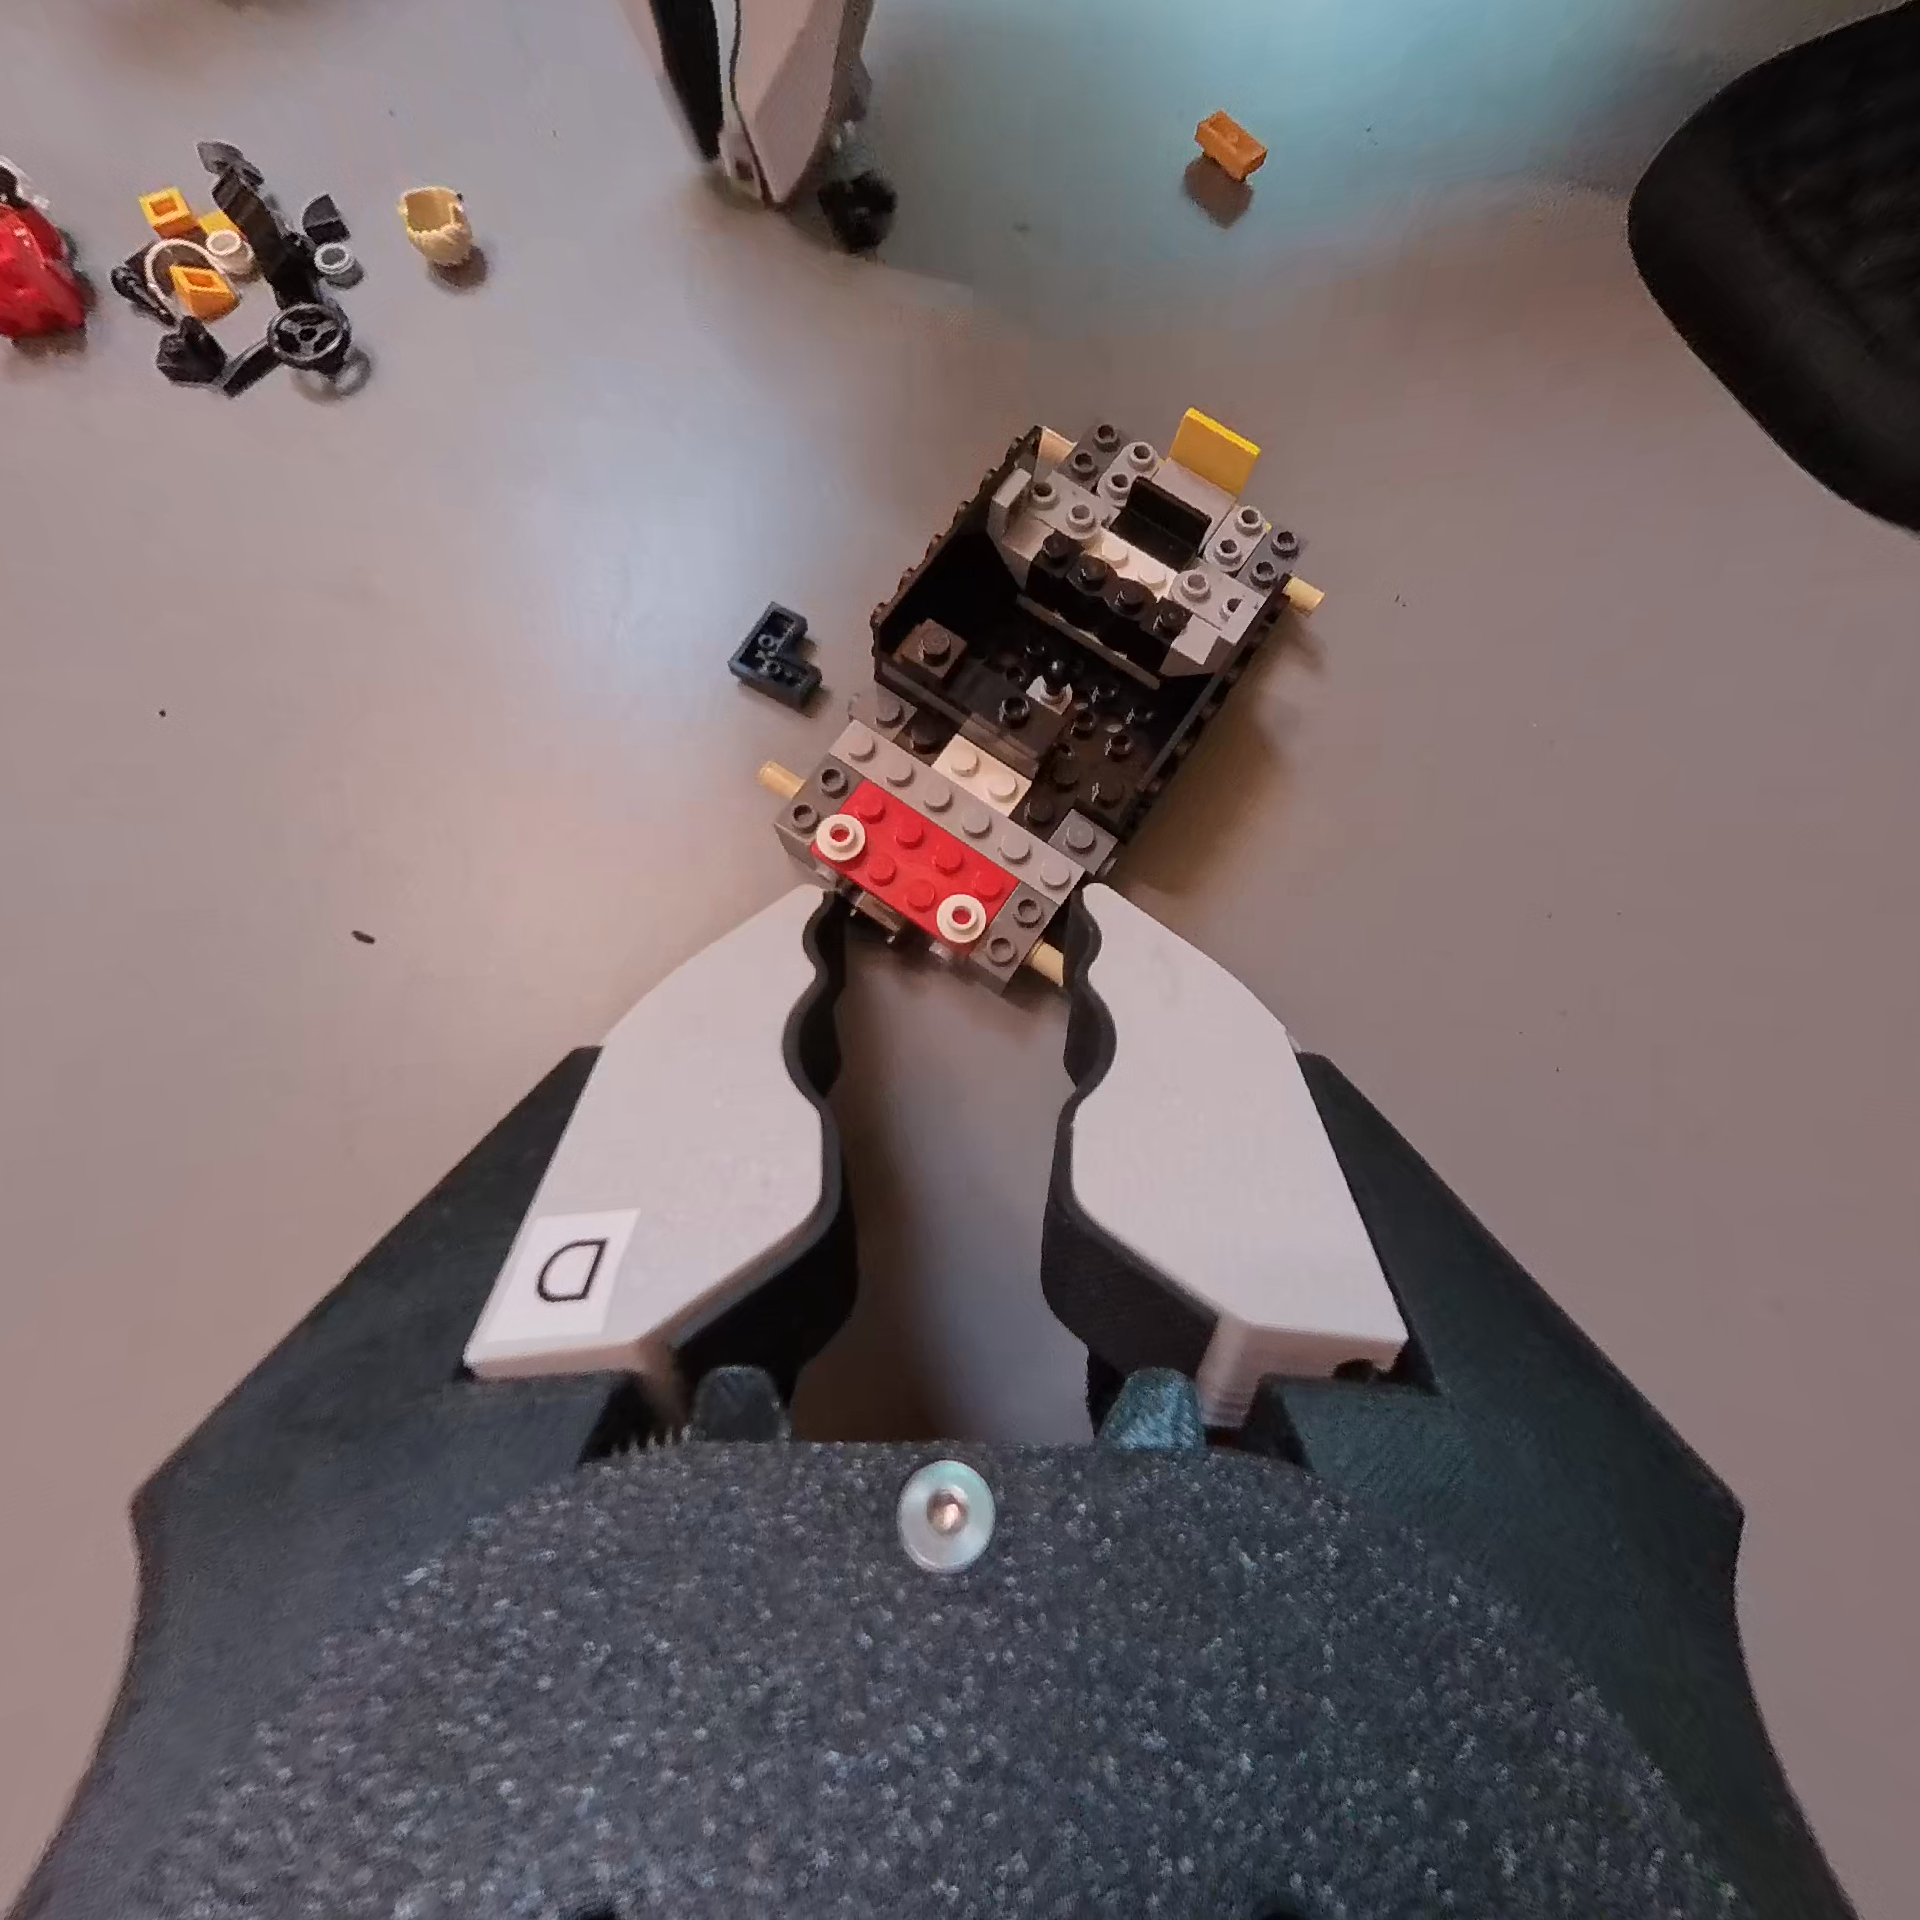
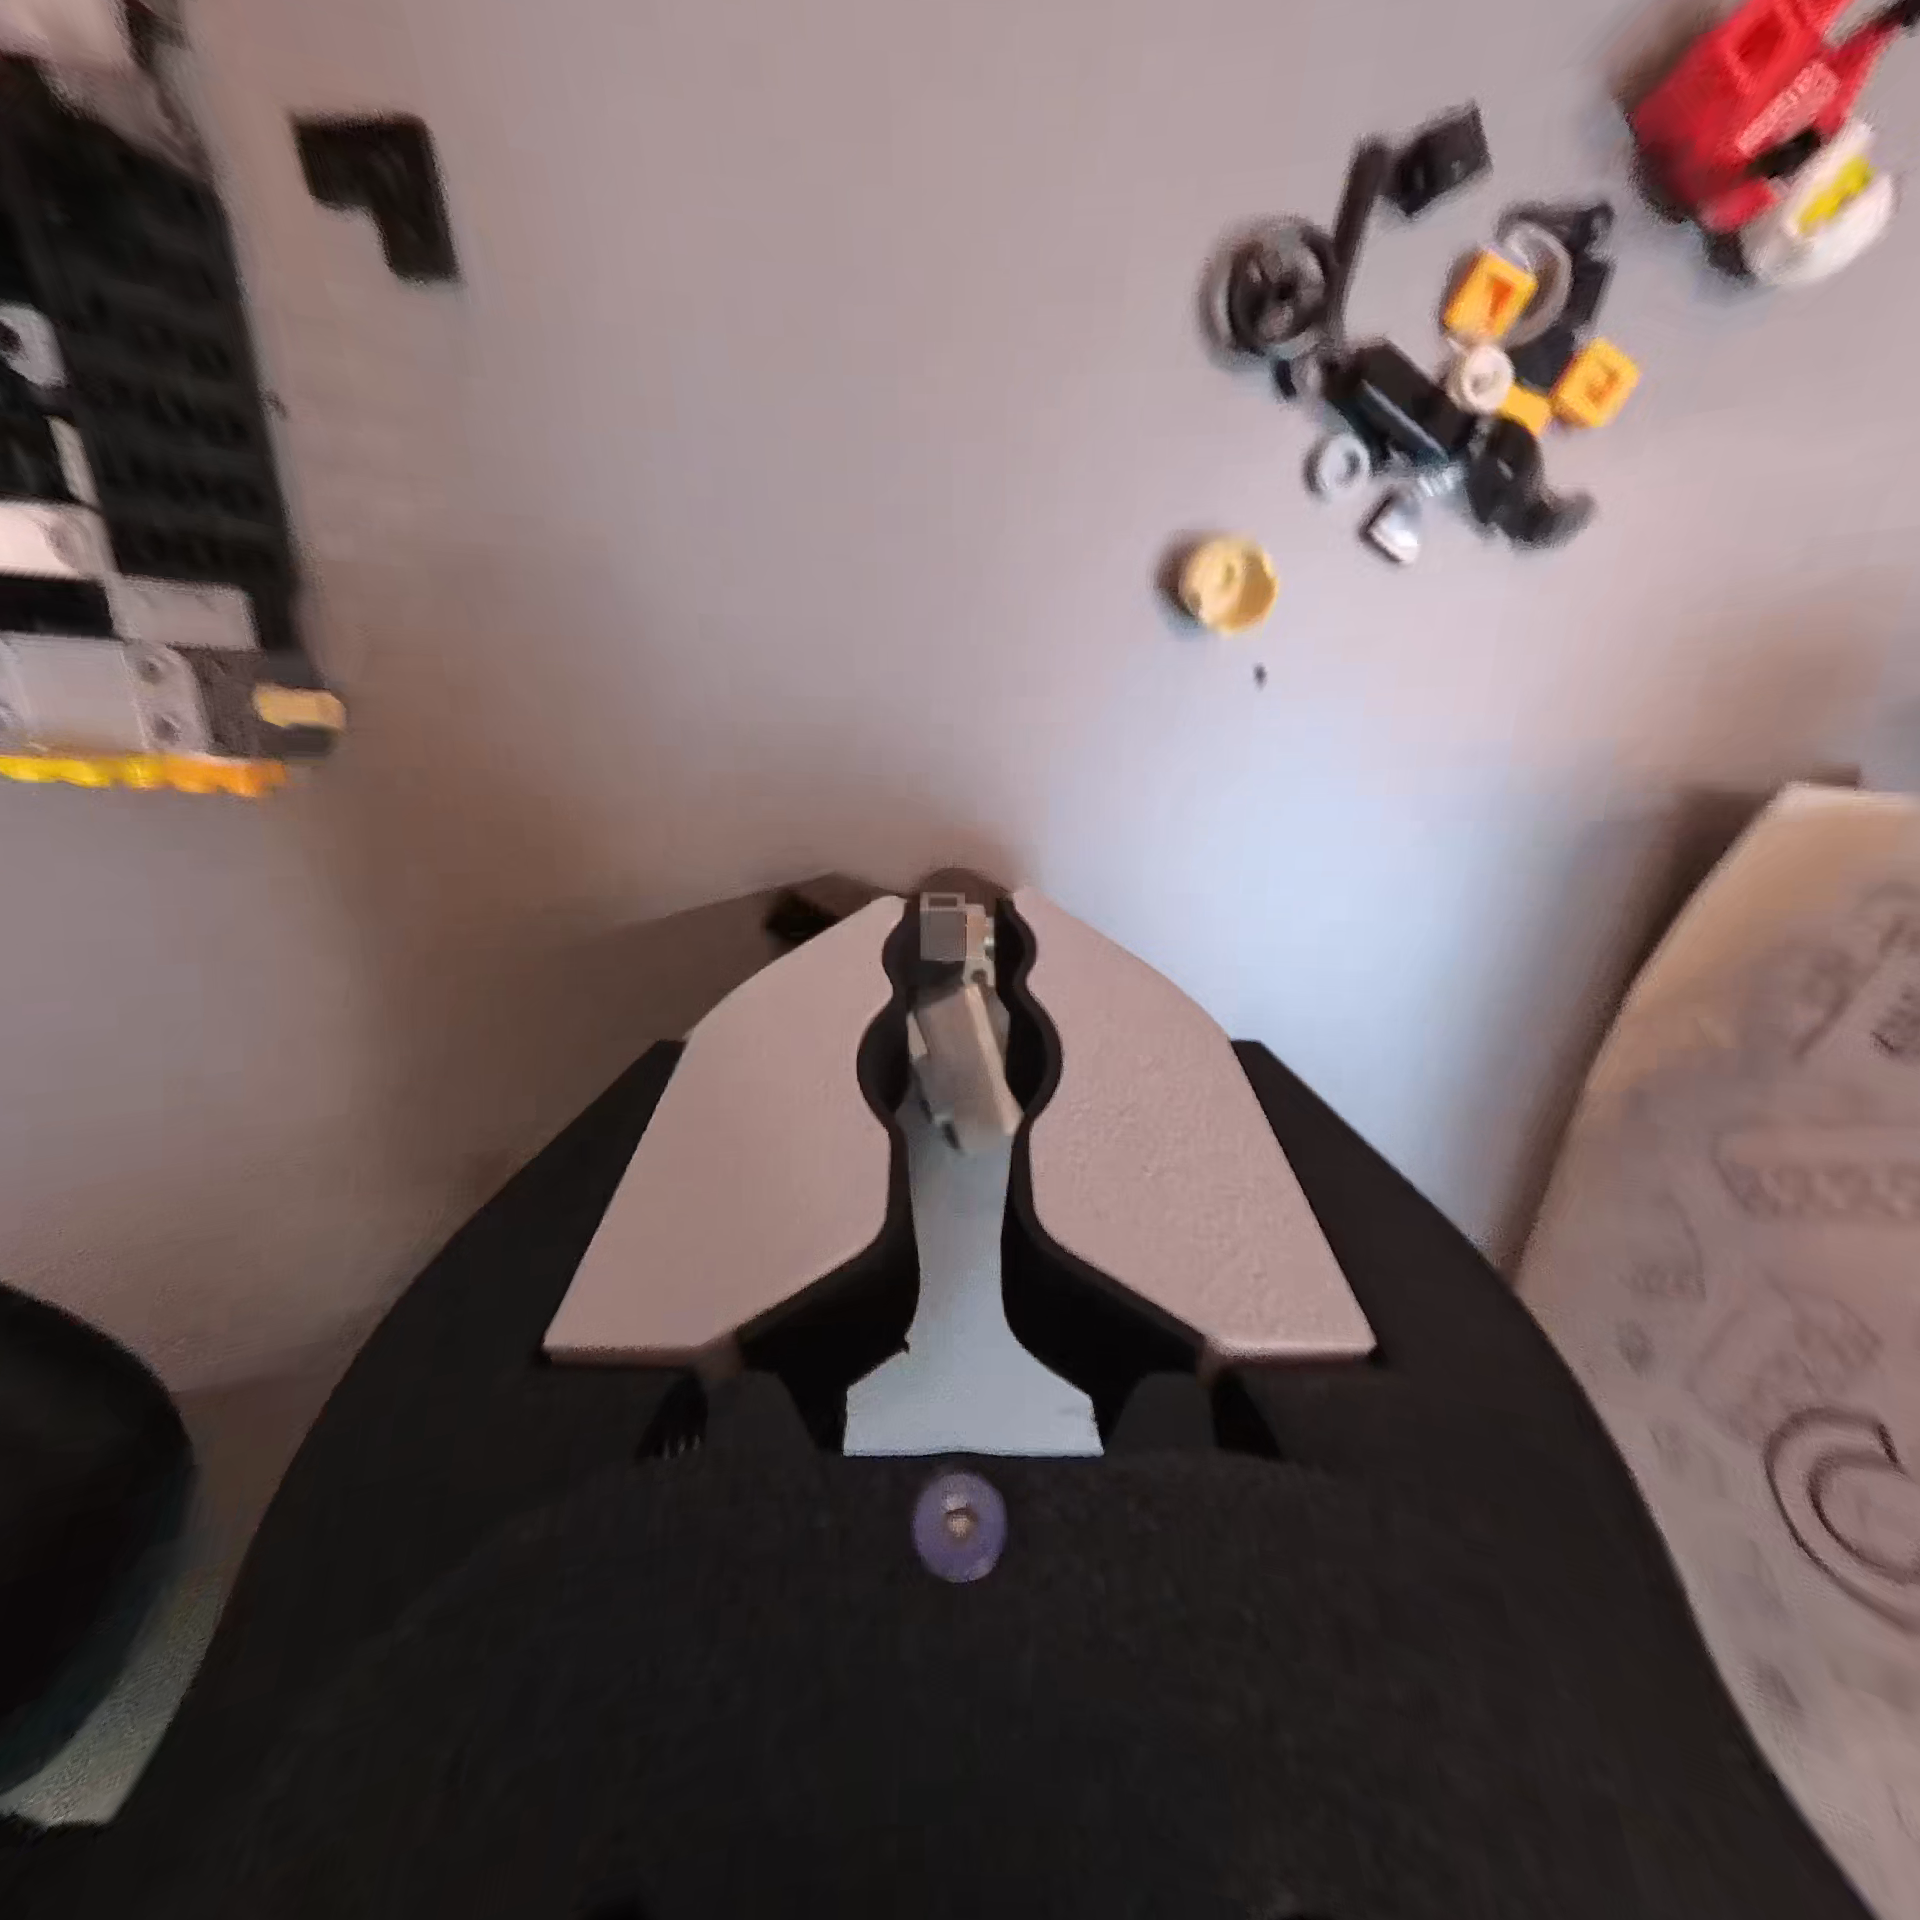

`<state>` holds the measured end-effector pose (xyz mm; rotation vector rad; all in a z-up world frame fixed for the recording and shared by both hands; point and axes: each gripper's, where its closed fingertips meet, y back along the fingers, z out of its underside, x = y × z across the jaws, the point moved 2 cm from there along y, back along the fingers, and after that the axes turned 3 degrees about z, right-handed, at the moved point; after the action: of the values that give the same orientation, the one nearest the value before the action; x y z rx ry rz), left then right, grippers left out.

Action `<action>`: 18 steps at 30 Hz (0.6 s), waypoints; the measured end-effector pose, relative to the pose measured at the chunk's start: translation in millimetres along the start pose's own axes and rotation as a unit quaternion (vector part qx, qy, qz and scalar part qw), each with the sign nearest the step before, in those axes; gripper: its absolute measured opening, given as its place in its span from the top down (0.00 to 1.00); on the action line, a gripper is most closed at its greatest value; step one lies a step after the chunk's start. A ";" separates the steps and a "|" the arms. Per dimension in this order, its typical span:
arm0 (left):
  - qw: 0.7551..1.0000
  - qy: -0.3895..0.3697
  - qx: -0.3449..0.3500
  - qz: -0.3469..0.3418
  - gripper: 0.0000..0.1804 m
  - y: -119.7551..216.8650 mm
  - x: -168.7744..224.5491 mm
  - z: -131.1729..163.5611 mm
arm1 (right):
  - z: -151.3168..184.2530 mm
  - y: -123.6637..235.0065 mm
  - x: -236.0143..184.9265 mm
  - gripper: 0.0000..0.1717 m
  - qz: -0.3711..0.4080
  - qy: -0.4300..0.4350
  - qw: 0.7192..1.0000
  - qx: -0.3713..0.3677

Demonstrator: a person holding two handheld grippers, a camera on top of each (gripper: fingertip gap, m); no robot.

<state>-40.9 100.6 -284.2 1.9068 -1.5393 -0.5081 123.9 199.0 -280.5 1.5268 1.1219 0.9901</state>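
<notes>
The left gripper [image 1: 951, 935] rests low on the grey counter [image 1: 416, 1039], its fingers [image 1: 727, 1039] spread apart around the near end of a partly built brick car chassis [image 1: 1049, 686]. That near end carries a red plate [image 1: 920, 868] with two white round studs. The right finger's dark pad touches a tan axle pin [image 1: 1044, 961] sticking out of the chassis; whether the left pad presses the bricks is not clear, so the hold looks partial at best.

The right gripper [image 2: 951, 925] hangs above the counter with its fingers [image 2: 1143, 1091] drawn close together, clamped on a small light grey brick piece [image 2: 961, 1029], which sits tilted between the pads.

Seen from the left gripper, a dark L-shaped brick [image 1: 777, 657] lies just beside the chassis at about 10 o'clock, a heap of loose small parts [image 1: 239, 270] sits far off at 11 o'clock, a tan piece [image 1: 436, 223] lies near that heap, and an orange brick [image 1: 1229, 145] lies at 1 o'clock.

Risks, as a judgement: the chassis may pivot or slide if pushed from above, since contact seems to fall on a thin pin instead of flat sides. The tilted grey piece may twist or slip out under pressure. The right view is blurred, so alignment is uncertain.
</notes>
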 end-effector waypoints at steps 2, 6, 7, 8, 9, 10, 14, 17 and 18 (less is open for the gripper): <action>1.000 0.000 0.000 0.001 0.78 -0.7 0.6 -0.4 | 1.1 6.1 2.1 0.89 0.029 0.006 1.000 0.009; 1.000 0.001 0.002 0.001 0.78 -0.7 0.8 -0.3 | -34.0 14.4 -19.9 0.86 0.005 0.051 0.995 0.083; 1.000 0.000 0.002 0.000 0.78 -0.7 0.9 -0.3 | -44.6 13.0 -28.6 0.86 -0.010 0.068 0.993 0.096; 1.000 0.000 0.002 0.000 0.78 -0.6 1.0 -0.2 | -54.5 10.3 -37.0 0.85 -0.023 0.086 0.991 0.105; 1.000 0.000 0.003 0.000 0.78 -0.5 1.2 -0.1 | -63.3 7.0 -45.4 0.85 -0.038 0.101 0.988 0.112; 1.000 0.000 0.003 0.000 0.78 -0.2 1.4 0.1 | -70.6 3.9 -53.9 0.85 -0.054 0.114 0.985 0.116; 1.000 0.000 0.003 0.002 0.78 0.1 1.6 0.5 | -89.9 -6.8 -71.2 0.85 -0.083 0.137 0.979 0.128; 1.000 0.000 0.003 0.002 0.78 0.0 1.7 0.4 | -92.2 -14.6 -71.6 0.95 -0.081 0.137 0.980 0.124; 1.000 -0.001 0.003 0.002 0.78 0.0 1.7 0.4 | -90.0 -14.3 -70.2 0.95 -0.079 0.136 0.980 0.120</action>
<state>-40.7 98.8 -284.4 1.9087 -1.5475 -0.5034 18.4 153.4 -280.5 1.4919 1.5798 1.0023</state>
